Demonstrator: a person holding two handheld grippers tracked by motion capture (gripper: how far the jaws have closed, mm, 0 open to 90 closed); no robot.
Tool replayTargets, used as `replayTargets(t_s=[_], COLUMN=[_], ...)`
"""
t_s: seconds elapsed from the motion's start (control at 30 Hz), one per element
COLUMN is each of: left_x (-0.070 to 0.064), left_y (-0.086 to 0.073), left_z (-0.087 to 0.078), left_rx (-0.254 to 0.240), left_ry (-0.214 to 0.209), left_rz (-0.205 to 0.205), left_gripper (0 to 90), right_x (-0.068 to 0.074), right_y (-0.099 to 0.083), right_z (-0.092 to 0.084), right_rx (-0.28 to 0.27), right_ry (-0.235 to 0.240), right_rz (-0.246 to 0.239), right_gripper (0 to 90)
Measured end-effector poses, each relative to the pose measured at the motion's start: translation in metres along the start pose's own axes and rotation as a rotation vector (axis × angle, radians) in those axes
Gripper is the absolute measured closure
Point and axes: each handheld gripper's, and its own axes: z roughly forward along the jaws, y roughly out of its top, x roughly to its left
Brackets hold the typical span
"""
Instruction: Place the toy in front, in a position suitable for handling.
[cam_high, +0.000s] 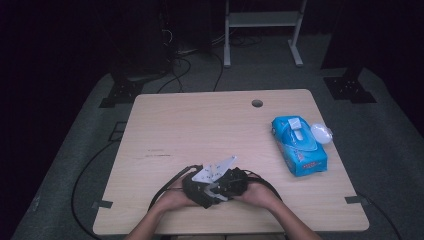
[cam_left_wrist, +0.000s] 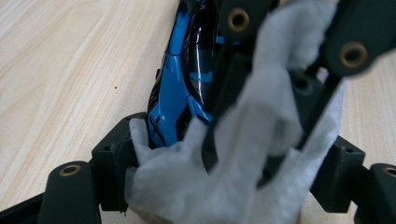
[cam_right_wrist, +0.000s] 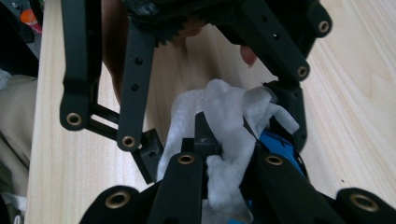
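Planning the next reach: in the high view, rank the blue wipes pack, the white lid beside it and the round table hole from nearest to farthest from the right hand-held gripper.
1. Blue wipes pack, to the right of the right hand-held gripper.
2. White lid, at the pack's far right side.
3. Table hole, near the far edge.

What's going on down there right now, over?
Left gripper holds blue toy car. Right gripper shut on white wipe, pressed against car. Nothing in the way.

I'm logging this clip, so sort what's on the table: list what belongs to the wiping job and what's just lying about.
In use:
- blue toy car, held in the left gripper
- white wipe, pinched by the right gripper

Lying about:
- blue wipes pack
- clear lid or wrapper beside it
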Motion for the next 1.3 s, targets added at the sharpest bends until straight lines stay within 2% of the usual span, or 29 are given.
replayTargets(t_s=[0.07,0.2,0.3,0.43,0.53,0.77,1.03,1.17,1.3], left_x=[0.000,0.000,0.000,0.000,0.000,0.001,0.001,0.001,0.000], left_y=[0.000,0.000,0.000,0.000,-0.001,-0.001,-0.001,0.000,0.000], left_z=[0.000,0.000,0.001,0.000,0.000,0.000,0.000,0.001,0.001], left_rx=[0.001,0.001,-0.003,0.000,-0.006,-0.002,-0.005,-0.006,-0.006], left_ry=[0.001,0.001,-0.002,-0.001,-0.004,-0.003,-0.004,-0.004,-0.005], left_rz=[0.005,0.007,-0.001,0.005,0.000,0.013,0.008,0.007,0.005], left_gripper=[23.5,23.5,23.5,23.5,23.5,23.5,23.5,23.5,23.5], right_x=[-0.004,-0.015,-0.014,-0.009,-0.011,-0.025,-0.022,-0.024,-0.021], right_y=[-0.003,-0.014,-0.013,-0.005,-0.006,-0.026,-0.020,-0.023,-0.018], right_z=[-0.005,-0.018,-0.017,-0.005,-0.007,-0.024,-0.016,-0.019,-0.011], right_rx=[0.007,-0.015,-0.011,-0.011,-0.005,-0.065,-0.064,-0.066,-0.070], right_ry=[-0.025,-0.036,-0.047,-0.035,-0.031,-0.032,-0.049,-0.042,-0.037], right_rz=[0.011,0.075,0.068,0.038,0.035,0.128,0.085,0.085,0.073], right_gripper=[83.8,83.8,83.8,83.8,83.8,83.8,84.0,84.0,84.0])
